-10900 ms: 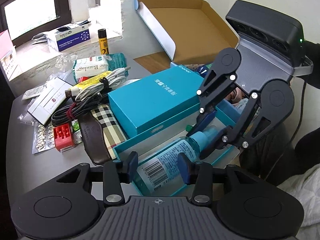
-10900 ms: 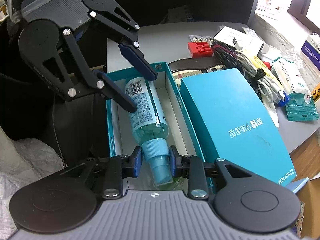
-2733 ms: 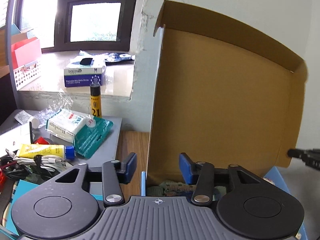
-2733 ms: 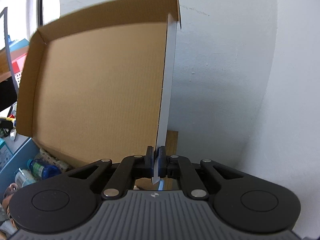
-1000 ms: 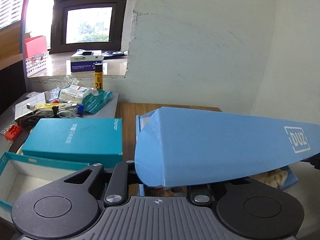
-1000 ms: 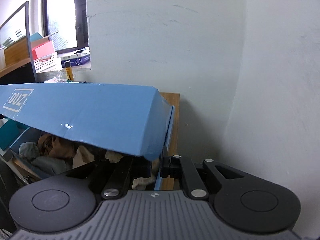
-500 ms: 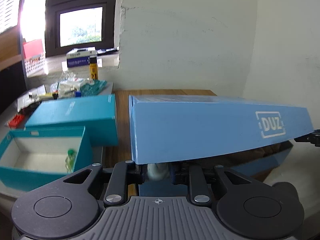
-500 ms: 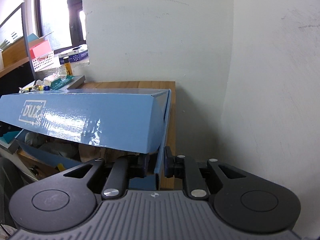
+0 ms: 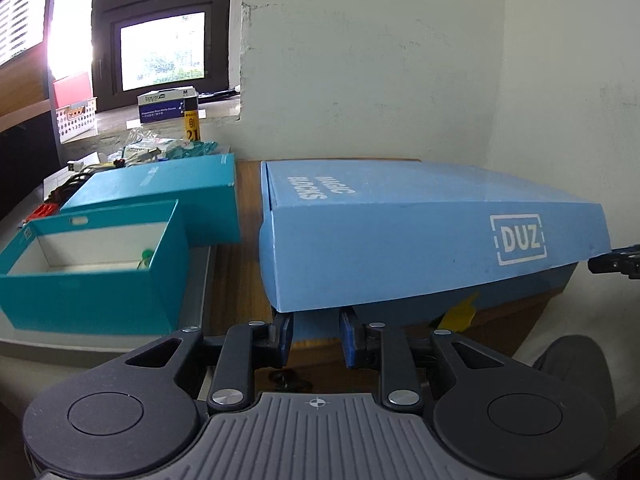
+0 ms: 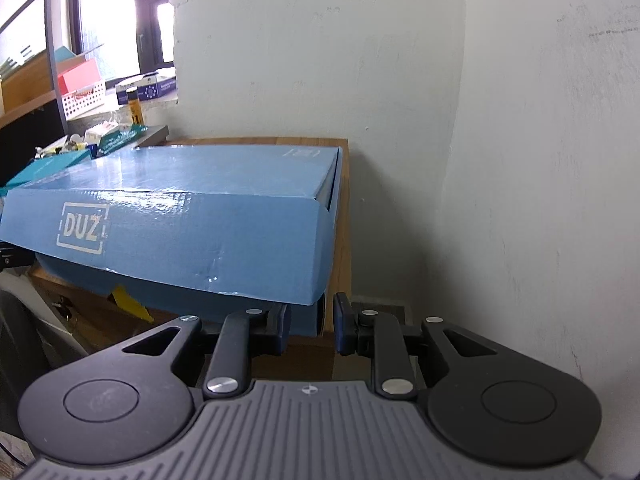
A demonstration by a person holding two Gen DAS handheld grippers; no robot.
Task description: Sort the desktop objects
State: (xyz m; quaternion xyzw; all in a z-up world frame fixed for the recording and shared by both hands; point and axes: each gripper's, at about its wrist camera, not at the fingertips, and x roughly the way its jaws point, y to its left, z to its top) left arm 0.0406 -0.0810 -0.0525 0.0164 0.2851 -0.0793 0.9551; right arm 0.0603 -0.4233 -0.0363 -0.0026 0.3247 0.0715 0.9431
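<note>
Surface: wooden desk (image 10: 340,208) stood against a white wall (image 10: 320,60).
Left view only: open teal box (image 9: 92,264).
Grippers: left gripper (image 9: 315,332) and right gripper (image 10: 310,326) gaped, empty, before the blue box (image 9: 420,240).

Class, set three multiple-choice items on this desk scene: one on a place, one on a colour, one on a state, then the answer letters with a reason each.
1. Seen from the left wrist, where is the open teal box relative to the blue DUZ box?
A. to its left
B. on top of it
C. behind it

2. What colour is the DUZ lettering?
A. black
B. white
C. red

3. How is the DUZ box's lid?
A. standing upright
B. removed
C. lowered over the box

Answers:
1 A, it sits left across a strip of wooden desk.
2 B, white print on blue.
3 C, the lid lies over the box; both the left gripper and right gripper are open.
</note>
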